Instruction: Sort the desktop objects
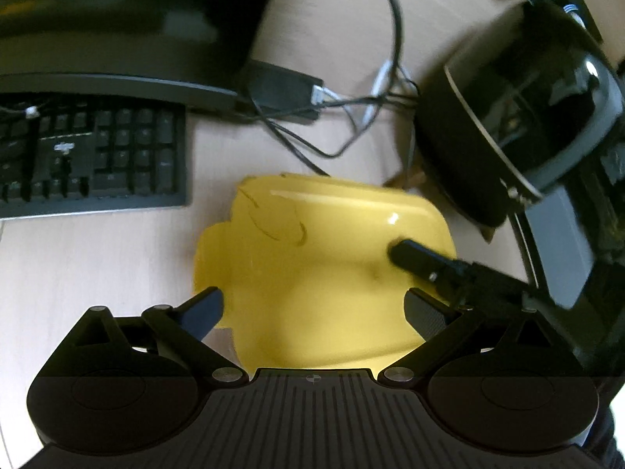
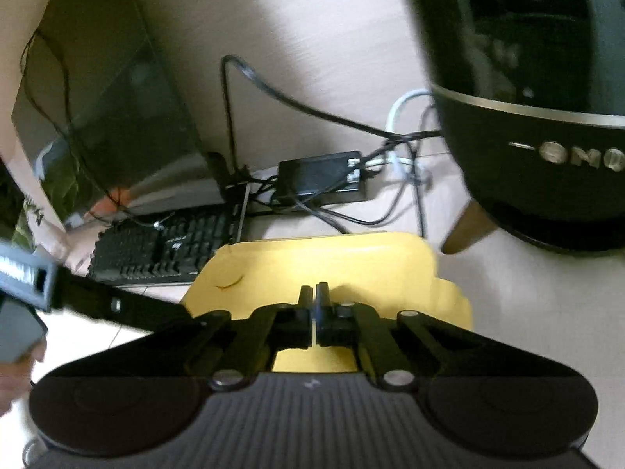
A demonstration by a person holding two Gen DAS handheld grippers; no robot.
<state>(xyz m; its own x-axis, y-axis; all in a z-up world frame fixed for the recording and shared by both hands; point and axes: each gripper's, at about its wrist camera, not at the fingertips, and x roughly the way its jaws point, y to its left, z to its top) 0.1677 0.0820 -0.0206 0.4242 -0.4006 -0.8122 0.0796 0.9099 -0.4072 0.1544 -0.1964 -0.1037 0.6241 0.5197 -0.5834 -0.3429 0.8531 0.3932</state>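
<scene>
- Pale wood-grain desk, smooth and matt, carries all items in both views.
- Yellow tray: glossy moulded plastic, rounded corners, stepped lobed edge on one side, thin dark curved marks on its floor. It lies on the desk just in front of both grippers, near the keyboard and the black appliance.
- Left gripper: black, ribbed base plate, jaws spread wide apart over the tray, holding nothing. Textured pads face inward.
- Right gripper: black, same ribbed plate; jaws pressed together with only a thin slit between, above the tray's near part. Whether anything thin sits between them cannot be told.
- In the left wrist view, a narrow black finger of the right gripper reaches in from the right, its tip over the tray floor; contact cannot be confirmed.
- Keyboard: black, matt, square keys, faint legends, just beside the tray's far corner.
- Appliance: large, rounded, glossy black shell with a thin metallic band, pale lettering too blurred to read, and a tapered wooden leg.
- Adapter: flat black rectangular box, with thin black cables and one white cable looping loosely over the desk beyond the tray.
- Monitor: dark, flat, reflective panel behind the keyboard.
- Part of a hand shows at the left edge of the right wrist view, blurred.
</scene>
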